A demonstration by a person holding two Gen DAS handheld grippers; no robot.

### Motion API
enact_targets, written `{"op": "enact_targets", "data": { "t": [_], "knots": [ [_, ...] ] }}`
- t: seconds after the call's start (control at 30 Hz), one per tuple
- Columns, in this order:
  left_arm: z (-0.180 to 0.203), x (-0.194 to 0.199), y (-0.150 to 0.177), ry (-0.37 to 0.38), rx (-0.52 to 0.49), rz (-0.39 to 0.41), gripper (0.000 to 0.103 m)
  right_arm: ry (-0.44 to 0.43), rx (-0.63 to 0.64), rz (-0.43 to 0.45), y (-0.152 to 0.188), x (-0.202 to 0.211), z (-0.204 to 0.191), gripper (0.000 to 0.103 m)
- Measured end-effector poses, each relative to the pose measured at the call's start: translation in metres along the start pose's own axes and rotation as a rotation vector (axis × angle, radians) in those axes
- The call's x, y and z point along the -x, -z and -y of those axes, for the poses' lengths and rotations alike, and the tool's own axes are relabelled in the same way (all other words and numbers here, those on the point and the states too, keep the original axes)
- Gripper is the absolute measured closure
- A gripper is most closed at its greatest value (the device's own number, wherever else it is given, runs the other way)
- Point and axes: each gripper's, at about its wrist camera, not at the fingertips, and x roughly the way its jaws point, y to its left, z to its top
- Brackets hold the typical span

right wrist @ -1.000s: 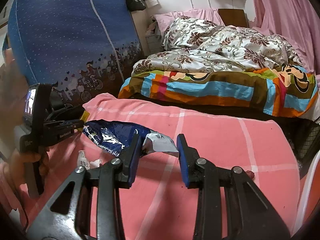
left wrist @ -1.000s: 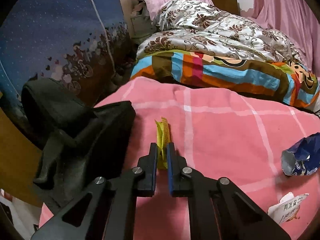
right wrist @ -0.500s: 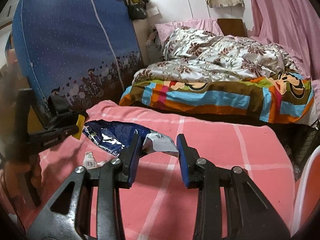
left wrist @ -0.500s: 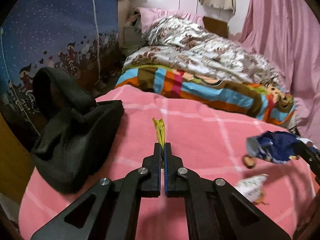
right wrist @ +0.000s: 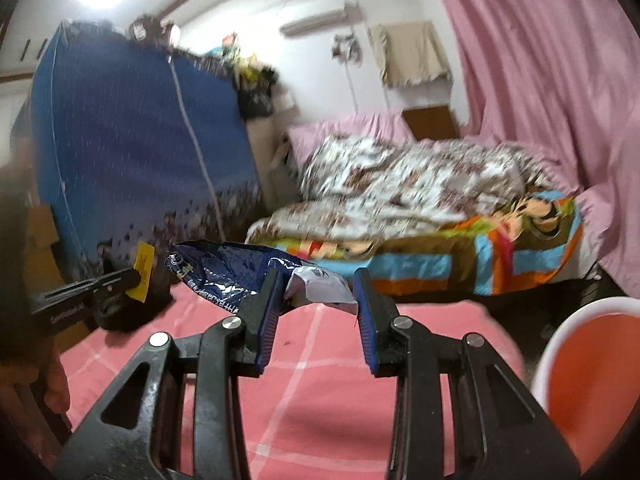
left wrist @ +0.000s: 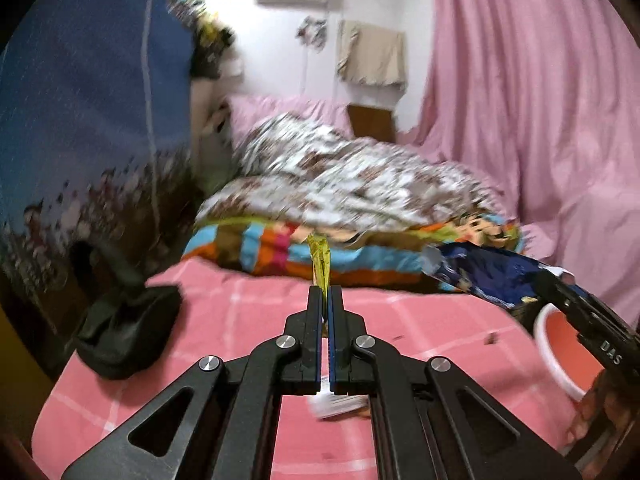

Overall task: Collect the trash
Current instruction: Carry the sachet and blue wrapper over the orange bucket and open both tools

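Holding 2 bits of trash up off the pink blanket (left wrist: 420, 332), I can see both grippers are busy. My left gripper (left wrist: 325, 294) has its fingers pressed together on a thin yellow wrapper (left wrist: 319, 256), which sticks straight up from the tips. My right gripper (right wrist: 316, 284) has its fingers set wider apart, pinching the crumpled end of a blue snack bag (right wrist: 224, 270); the rest of the bag hangs out to the left. An orange bin with a white rim (right wrist: 548, 354) sits low on the right, near the right gripper. A white scrap (left wrist: 340, 402) lies on the blanket under the left gripper (partly hidden). A black bag (left wrist: 128, 332) rests on the blanket's left edge.
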Motion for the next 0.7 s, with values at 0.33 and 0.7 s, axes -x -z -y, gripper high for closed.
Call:
{"op": "enact_targets", "data": {
  "t": [0.33,0.7],
  "knots": [
    [0.105,0.034,-0.014,0.191,-0.173,0.178,0.102,0.175,-0.011,0.219,-0.017,0.086,0.049,0.06],
    [0.23,0.012,0.004,0.466,-0.28,0.107,0.102,0.385,-0.102,0.195,-0.002,0.149,0.142,0.06]
  ]
}}
